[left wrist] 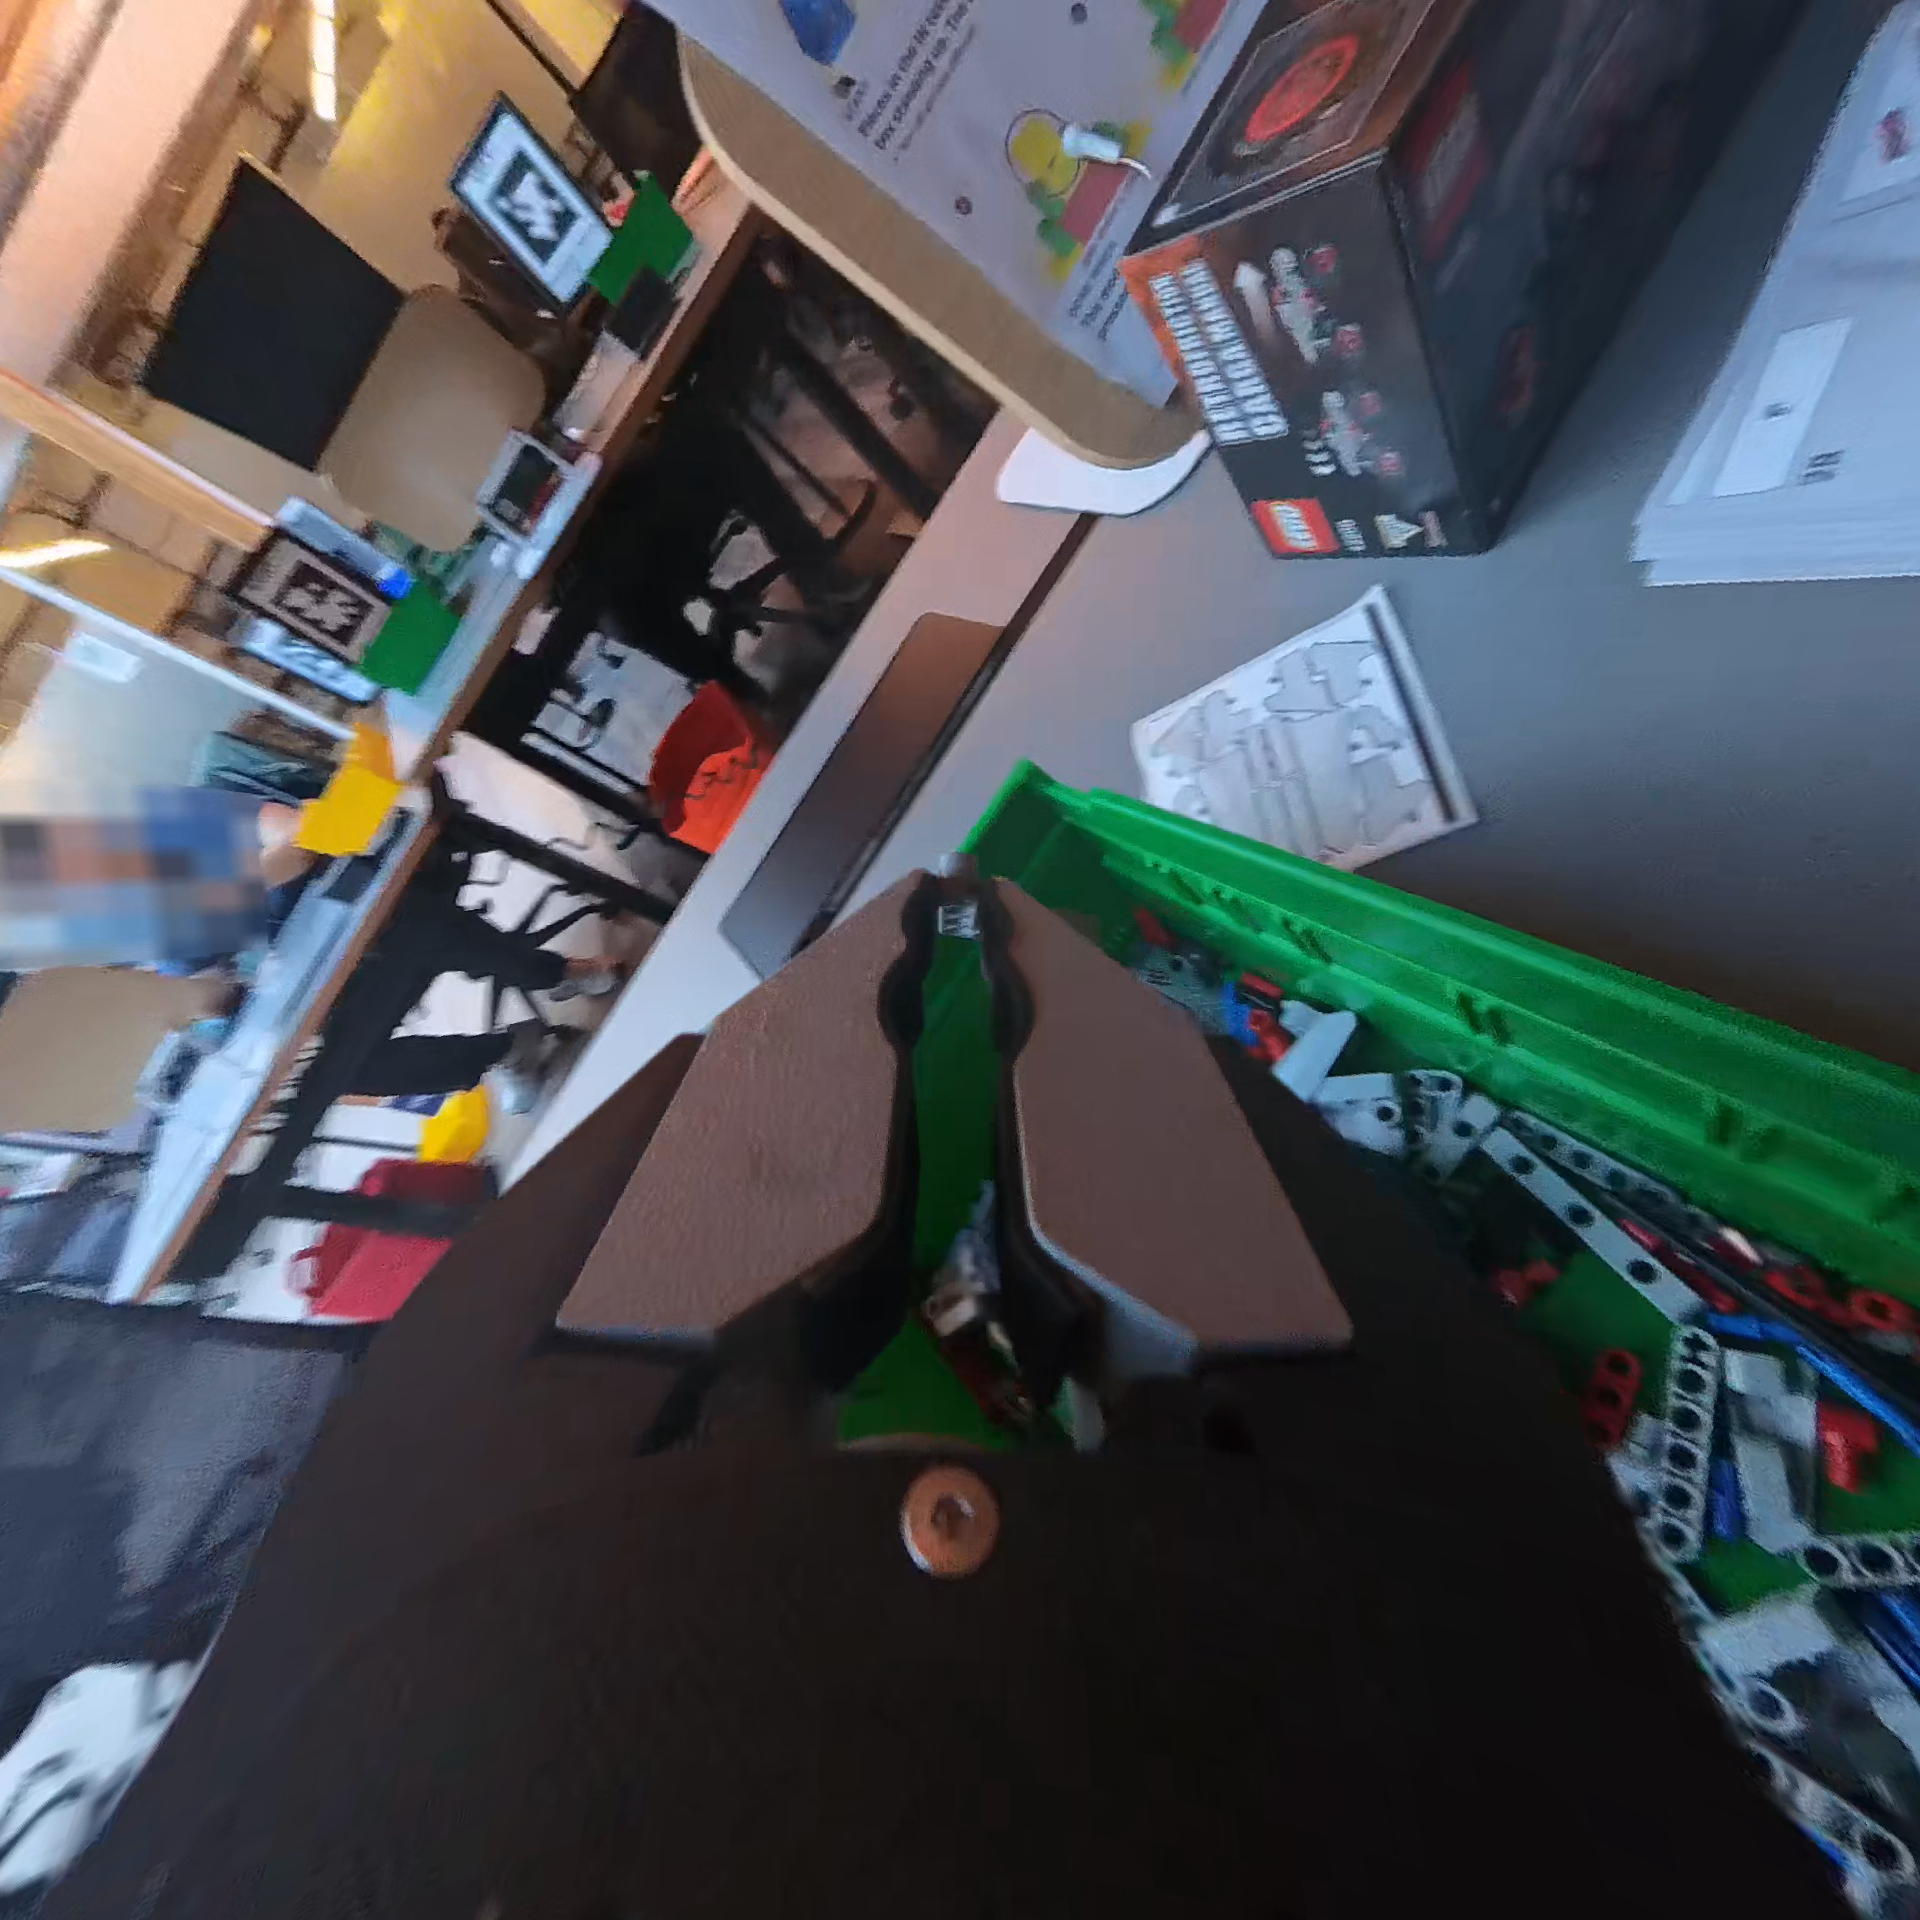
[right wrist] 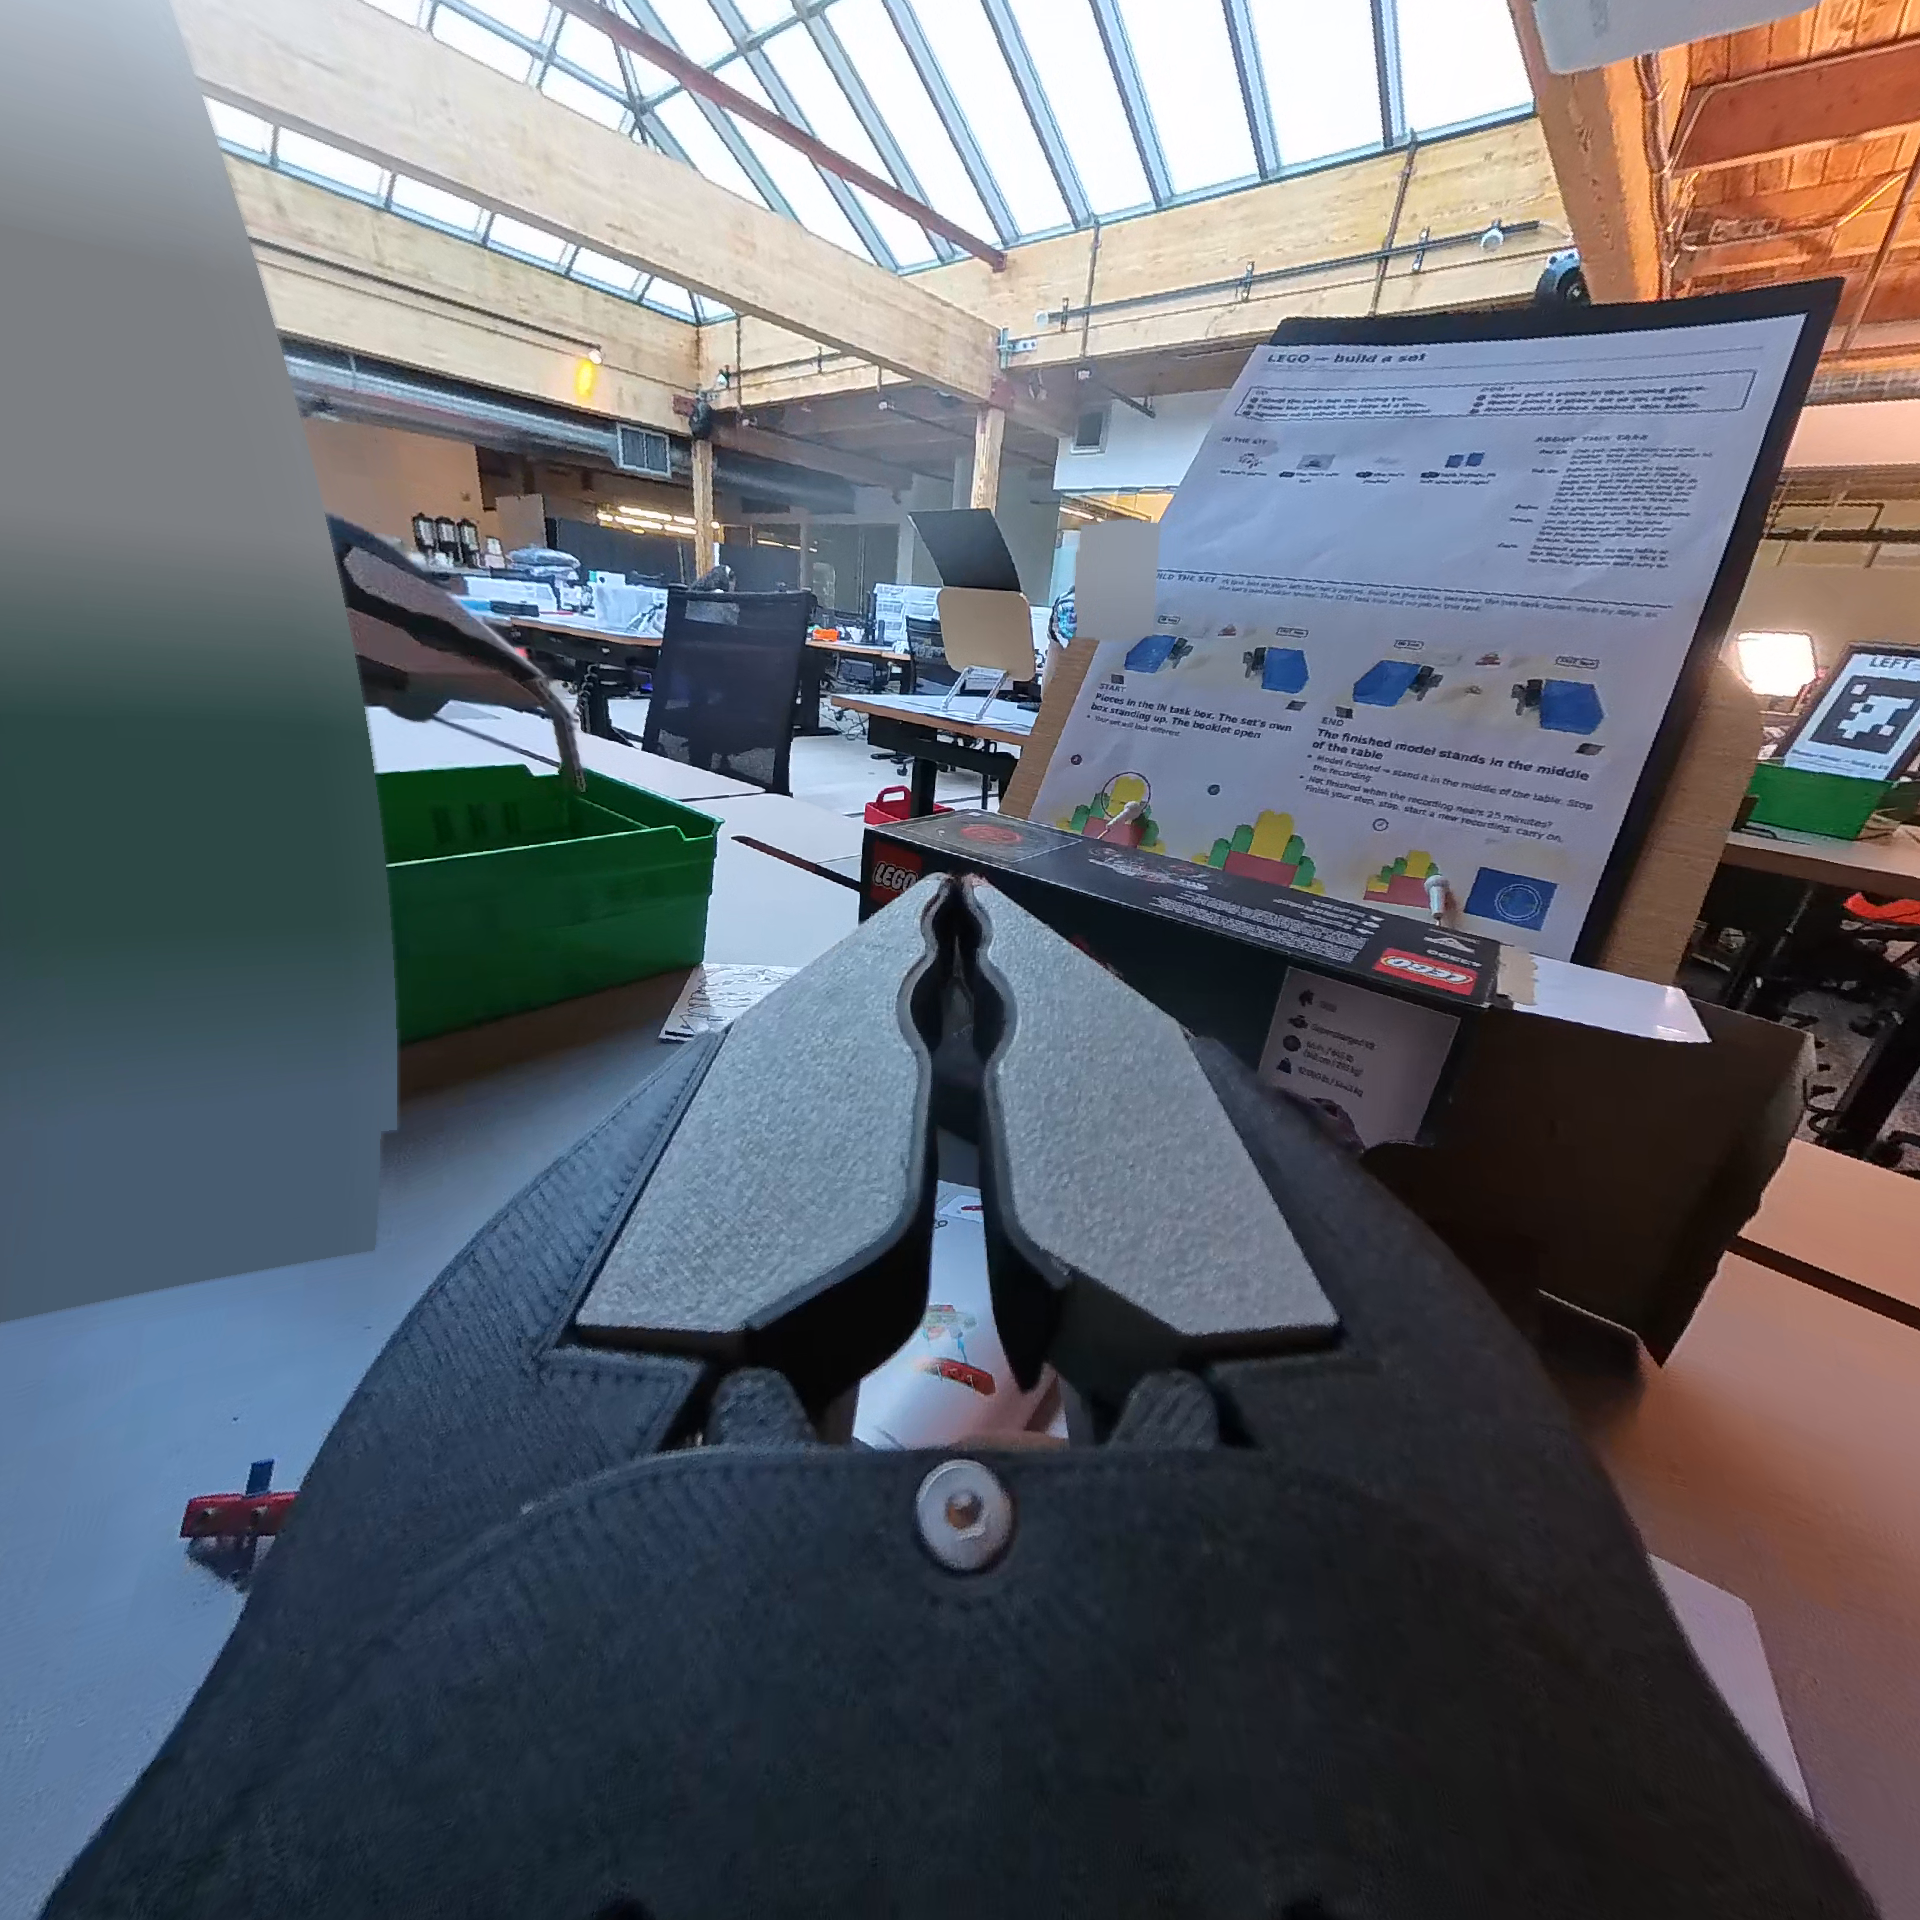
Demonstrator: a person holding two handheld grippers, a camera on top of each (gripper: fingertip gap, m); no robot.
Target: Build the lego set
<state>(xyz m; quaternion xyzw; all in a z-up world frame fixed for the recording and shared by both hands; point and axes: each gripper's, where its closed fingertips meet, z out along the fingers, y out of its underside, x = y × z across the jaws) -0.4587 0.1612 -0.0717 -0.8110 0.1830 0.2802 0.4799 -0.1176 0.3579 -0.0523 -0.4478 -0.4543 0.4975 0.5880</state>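
Jaws pinch a small grey piece, visible only from left wrist.

My left camera looks steeply down along my left gripper, rolled sideways, close over the green bin on the grey table. My right camera sits low near that table, level, facing past my right gripper toward the black box. Both views share bin, box and instruction board.

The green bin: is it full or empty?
Partly full: loose pieces cover much of the green bin's floor, with green showing between them.
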